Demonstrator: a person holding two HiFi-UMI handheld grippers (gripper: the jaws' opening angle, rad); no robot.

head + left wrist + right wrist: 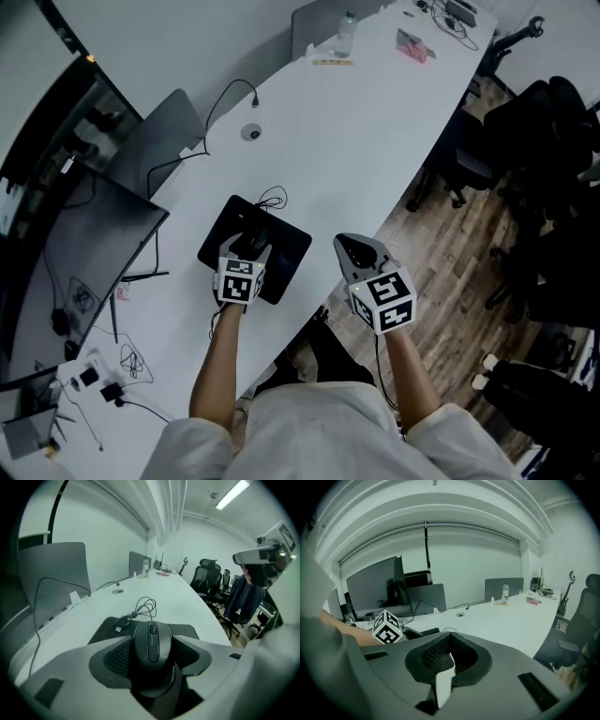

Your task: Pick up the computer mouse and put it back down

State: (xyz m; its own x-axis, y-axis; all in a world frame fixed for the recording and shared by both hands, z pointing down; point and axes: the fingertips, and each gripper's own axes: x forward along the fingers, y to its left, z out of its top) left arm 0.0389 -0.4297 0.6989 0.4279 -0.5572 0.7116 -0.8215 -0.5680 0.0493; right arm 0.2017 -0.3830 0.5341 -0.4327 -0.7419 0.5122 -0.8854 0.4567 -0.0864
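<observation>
A black wired computer mouse sits between the jaws of my left gripper, which is shut on its sides. It is over the black mouse pad; whether it is lifted off the pad I cannot tell. The mouse's coiled cable lies at the pad's far edge. From the head view, the left gripper covers most of the mouse on the mouse pad. My right gripper hovers near the table's front edge, to the right of the pad, shut with nothing in it.
A long white table runs away from me. A dark monitor stands at the left, with loose cables near it. A cable grommet, a water bottle and a pink item lie farther off. Office chairs stand to the right.
</observation>
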